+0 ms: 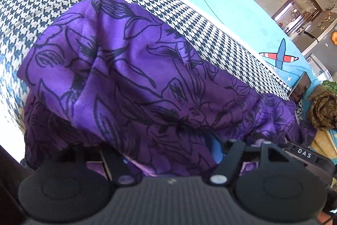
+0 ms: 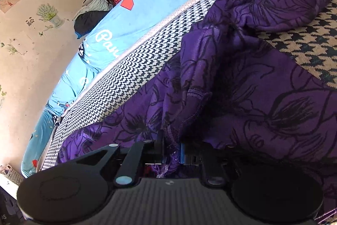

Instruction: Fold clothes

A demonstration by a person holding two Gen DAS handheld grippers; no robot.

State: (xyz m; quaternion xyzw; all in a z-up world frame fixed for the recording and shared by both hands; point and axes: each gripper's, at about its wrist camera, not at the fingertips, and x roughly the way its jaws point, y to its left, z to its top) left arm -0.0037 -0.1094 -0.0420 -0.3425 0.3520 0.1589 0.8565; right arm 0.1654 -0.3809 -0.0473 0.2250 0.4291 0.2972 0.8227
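Purple garment (image 2: 242, 81) | right claw (image 2: 171, 153) pinching hem | left claw (image 1: 160, 153) wide, cloth-draped

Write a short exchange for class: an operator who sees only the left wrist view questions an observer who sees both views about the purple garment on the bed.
Operator: Does the other gripper have the cloth?
Observer: Yes. The right gripper is shut on a stitched hem of the purple garment.
Operator: What is beyond the bed on that side?
Observer: A pale wall with small pictures and a lavender sticker.
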